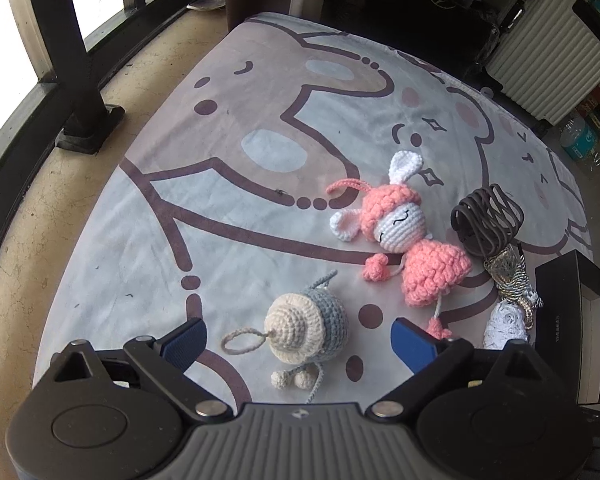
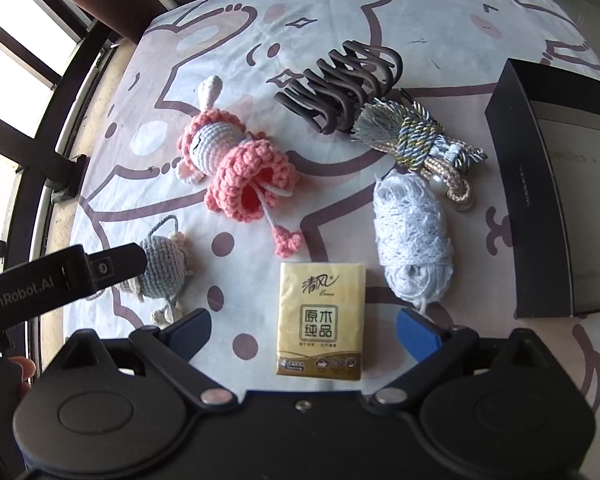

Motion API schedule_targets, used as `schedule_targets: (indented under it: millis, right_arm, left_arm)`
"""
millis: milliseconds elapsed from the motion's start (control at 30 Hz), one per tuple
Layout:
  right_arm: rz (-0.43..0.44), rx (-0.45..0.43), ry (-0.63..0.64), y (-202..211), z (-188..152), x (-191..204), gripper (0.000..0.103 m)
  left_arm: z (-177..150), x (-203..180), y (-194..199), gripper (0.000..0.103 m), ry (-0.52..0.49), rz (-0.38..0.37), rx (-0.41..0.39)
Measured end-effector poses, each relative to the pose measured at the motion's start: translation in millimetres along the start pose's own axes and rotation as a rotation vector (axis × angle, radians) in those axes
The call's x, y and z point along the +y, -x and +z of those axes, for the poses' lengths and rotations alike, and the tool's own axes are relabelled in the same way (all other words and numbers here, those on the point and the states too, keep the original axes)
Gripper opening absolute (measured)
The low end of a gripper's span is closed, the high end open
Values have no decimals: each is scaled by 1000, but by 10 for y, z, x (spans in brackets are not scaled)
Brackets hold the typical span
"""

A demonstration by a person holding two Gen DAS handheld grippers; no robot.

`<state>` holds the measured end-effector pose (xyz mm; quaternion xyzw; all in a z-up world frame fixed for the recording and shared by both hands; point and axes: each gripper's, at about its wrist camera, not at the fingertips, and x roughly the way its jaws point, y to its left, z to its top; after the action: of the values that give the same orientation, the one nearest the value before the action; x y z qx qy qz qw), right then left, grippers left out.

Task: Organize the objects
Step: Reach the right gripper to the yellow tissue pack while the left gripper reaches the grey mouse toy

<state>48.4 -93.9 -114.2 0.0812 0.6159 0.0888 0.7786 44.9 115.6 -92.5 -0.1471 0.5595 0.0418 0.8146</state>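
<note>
My left gripper [image 1: 298,340] is open, its blue pads either side of a grey and cream crochet doll [image 1: 306,326] lying on the cloth; the doll also shows in the right wrist view [image 2: 166,266]. A pink crochet bunny doll [image 1: 400,236] lies beyond it, also seen from the right [image 2: 236,164]. My right gripper [image 2: 304,336] is open around a yellow tissue pack [image 2: 320,320]. A white yarn bundle [image 2: 414,236], a brown hair claw [image 2: 346,84] and a tasselled cord [image 2: 416,140] lie further out.
A cartoon-print cloth [image 1: 220,208] covers the table. A black box [image 2: 556,184] stands open at the right edge. The left gripper's finger [image 2: 112,266] reaches in from the left. A railing [image 1: 72,80] and white suitcase [image 1: 548,52] lie beyond the table.
</note>
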Motion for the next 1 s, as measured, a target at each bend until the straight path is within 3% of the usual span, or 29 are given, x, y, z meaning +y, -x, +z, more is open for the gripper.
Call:
schedule_targets:
  millis: [300, 500, 633, 800, 1000]
  right_arm:
    - [31, 24, -88, -107, 65, -138, 83]
    - [53, 49, -69, -199, 42, -79, 80]
    - [32, 48, -52, -246, 33, -69, 75]
    - [-5, 70, -39, -320, 40, -109, 61]
    - [-26, 105, 41, -368, -2, -54, 59]
  left_arm:
    - [32, 135, -90, 81, 108, -48, 22]
    - [25, 106, -136, 76, 103, -74, 33]
    - [22, 85, -189, 73, 85, -59, 44]
    - [23, 63, -253, 73, 82, -36, 55]
    - [19, 31, -306, 71, 80, 2, 66]
